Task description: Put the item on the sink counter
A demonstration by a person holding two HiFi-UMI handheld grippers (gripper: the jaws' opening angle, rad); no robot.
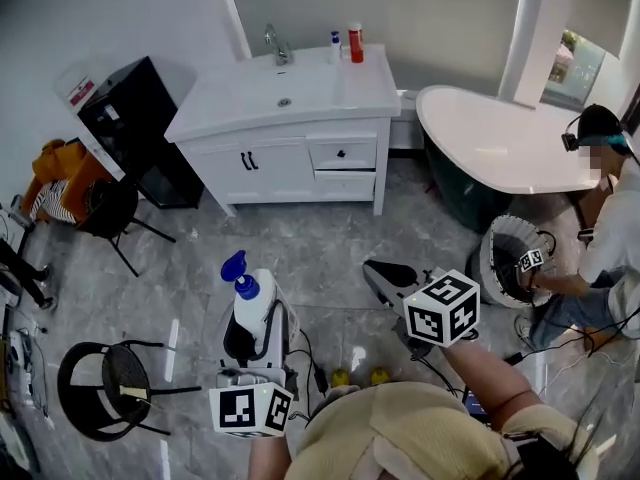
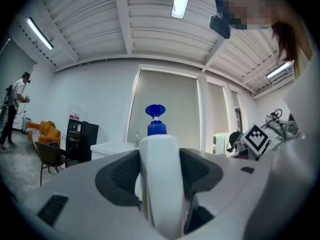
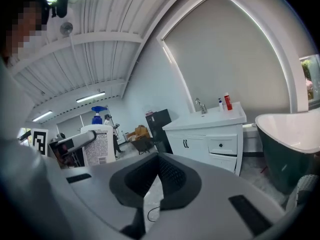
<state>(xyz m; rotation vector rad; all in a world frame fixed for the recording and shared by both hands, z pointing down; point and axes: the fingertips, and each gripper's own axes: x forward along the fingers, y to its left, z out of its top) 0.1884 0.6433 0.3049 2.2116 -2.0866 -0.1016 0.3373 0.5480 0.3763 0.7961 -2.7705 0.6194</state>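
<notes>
A white pump bottle [image 1: 252, 306] with a blue pump head stands upright between the jaws of my left gripper [image 1: 256, 334], over the grey tiled floor. In the left gripper view the bottle [image 2: 158, 149] fills the gap, and the left gripper [image 2: 160, 178] is shut on its sides. My right gripper [image 1: 386, 279] hovers to the right with nothing in it; in the right gripper view its pads [image 3: 170, 176] meet at the tips. The white sink counter [image 1: 335, 90] lies ahead across the floor, and the sink counter [image 3: 212, 120] shows again in the right gripper view.
A faucet [image 1: 277, 44], a red bottle [image 1: 355, 43] and a small bottle [image 1: 335, 46] stand at the counter's back. A white bathtub [image 1: 500, 143] lies right of it. A black cabinet [image 1: 135, 118], black chairs [image 1: 105, 388] and a seated person [image 1: 610, 258] ring the floor.
</notes>
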